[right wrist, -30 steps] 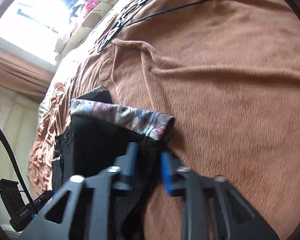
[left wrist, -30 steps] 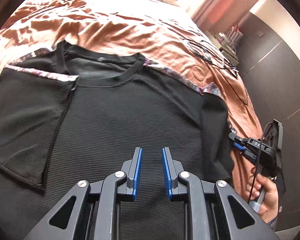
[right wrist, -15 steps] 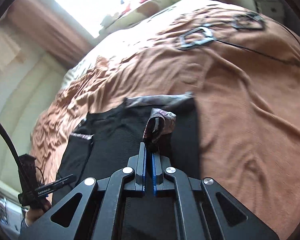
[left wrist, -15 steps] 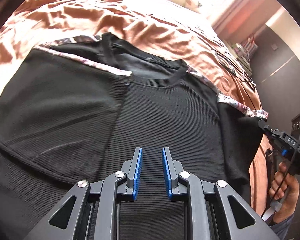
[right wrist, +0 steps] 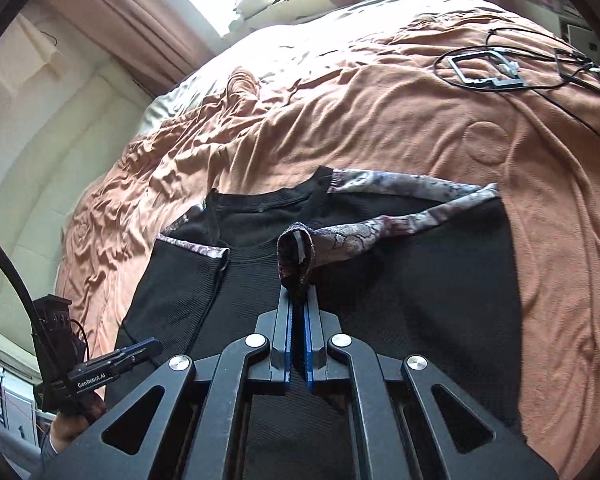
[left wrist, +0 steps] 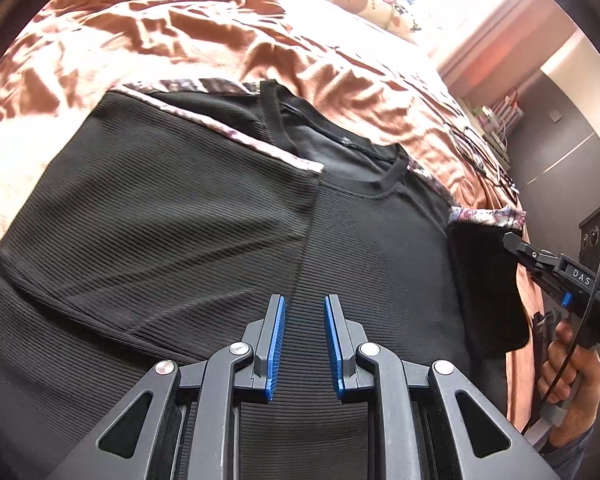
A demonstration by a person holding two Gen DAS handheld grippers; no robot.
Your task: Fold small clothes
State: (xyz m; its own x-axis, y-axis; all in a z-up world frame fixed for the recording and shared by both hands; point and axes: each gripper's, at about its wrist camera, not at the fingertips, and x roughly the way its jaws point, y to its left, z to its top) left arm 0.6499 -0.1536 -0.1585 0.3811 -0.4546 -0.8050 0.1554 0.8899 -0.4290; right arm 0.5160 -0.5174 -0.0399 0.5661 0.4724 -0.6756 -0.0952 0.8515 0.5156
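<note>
Right wrist view: right gripper (right wrist: 298, 312) pinches the sleeve (right wrist: 296, 252) (floral-trimmed) over the black shirt (right wrist: 400, 300) on the bed; left gripper (left wrist: 303, 344), jaws apart, hovers mid-shirt, farther off.

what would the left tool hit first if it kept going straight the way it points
Most likely the black shirt spread just ahead of the open left tool, near its chest below the collar; exact depth is hard to judge.

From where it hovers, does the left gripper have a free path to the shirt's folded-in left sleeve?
Probably yes. The left gripper is open above the black shirt, and the folded sleeve lies flat and uncovered; the right gripper pinches the opposite sleeve.
</note>
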